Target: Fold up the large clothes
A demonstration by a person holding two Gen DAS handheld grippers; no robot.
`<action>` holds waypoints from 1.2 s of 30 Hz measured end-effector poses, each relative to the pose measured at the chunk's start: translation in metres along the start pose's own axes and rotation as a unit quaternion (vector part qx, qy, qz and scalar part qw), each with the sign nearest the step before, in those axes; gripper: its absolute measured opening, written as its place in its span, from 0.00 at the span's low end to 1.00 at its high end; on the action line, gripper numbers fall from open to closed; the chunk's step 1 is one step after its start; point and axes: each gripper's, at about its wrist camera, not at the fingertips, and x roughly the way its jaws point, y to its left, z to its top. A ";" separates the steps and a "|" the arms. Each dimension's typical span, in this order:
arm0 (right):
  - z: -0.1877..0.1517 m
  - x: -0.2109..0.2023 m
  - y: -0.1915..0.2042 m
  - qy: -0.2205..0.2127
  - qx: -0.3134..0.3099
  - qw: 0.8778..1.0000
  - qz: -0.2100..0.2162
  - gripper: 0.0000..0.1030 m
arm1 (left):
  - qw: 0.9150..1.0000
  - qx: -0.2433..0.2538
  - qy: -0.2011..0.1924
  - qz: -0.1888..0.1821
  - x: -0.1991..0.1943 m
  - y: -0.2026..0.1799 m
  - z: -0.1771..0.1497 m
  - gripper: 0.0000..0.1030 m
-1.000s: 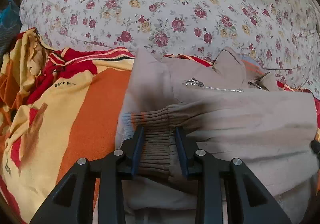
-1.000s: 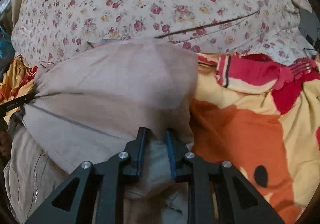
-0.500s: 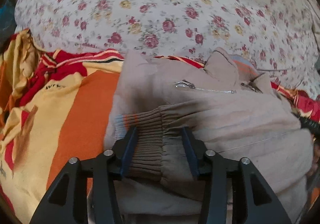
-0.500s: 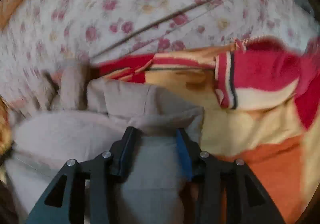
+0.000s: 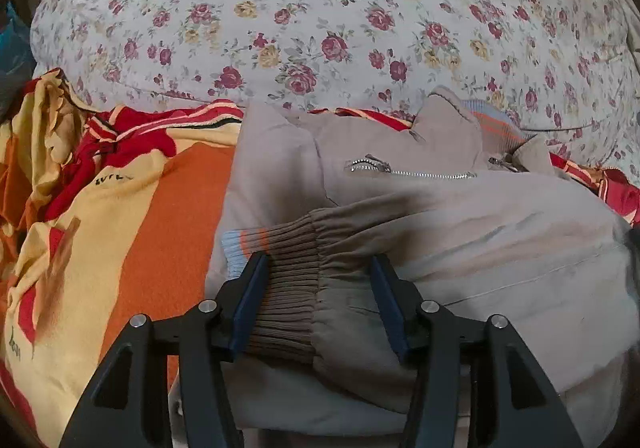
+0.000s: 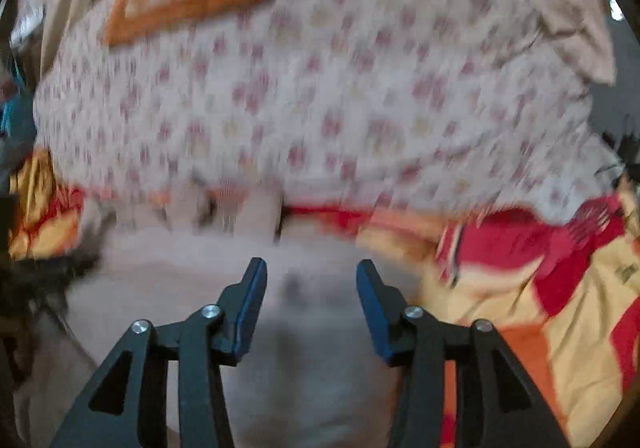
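Now my left gripper (image 5: 318, 272) has its jaws spread, having just been opening; the ribbed cuff (image 5: 286, 288) of the beige jacket (image 5: 460, 248) lies between the blue pads (image 5: 250, 298), apparently let go, though I cannot tell whether the left pad brushes the ribbing. Sleeve folded across the jacket body, zipper (image 5: 412, 172) beyond it. Jacket lies on the orange, yellow and red blanket (image 5: 132, 232), its collar end near the floral quilt (image 5: 320, 7). My right gripper (image 6: 311, 280) is likewise parted, jaws just been opening, and hangs over the jacket's plain beige cloth (image 6: 304, 368), gripping nothing. Right view heavily blurred; blanket (image 6: 560, 308) to its right, quilt (image 6: 320, 87) behind
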 end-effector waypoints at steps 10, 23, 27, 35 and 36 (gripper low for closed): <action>-0.006 0.026 -0.001 0.028 0.001 0.999 0.019 0.73 | 1.000 0.003 0.002 -0.004 0.000 -0.002 0.000 0.43; -0.003 0.024 0.001 0.029 -0.010 0.999 0.014 0.76 | 1.000 0.011 0.001 -0.001 0.001 -0.003 -0.001 0.45; 0.002 -0.015 0.010 -0.016 -0.019 1.000 -0.019 0.71 | 1.000 0.011 0.001 -0.002 0.001 -0.003 -0.001 0.45; -0.031 -0.063 0.013 -0.019 0.003 1.000 0.023 0.71 | 1.000 0.014 0.001 -0.001 0.001 -0.003 -0.001 0.45; -0.036 -0.053 0.011 0.004 0.011 1.000 0.024 0.71 | 1.000 0.015 0.000 0.000 0.001 -0.003 -0.001 0.45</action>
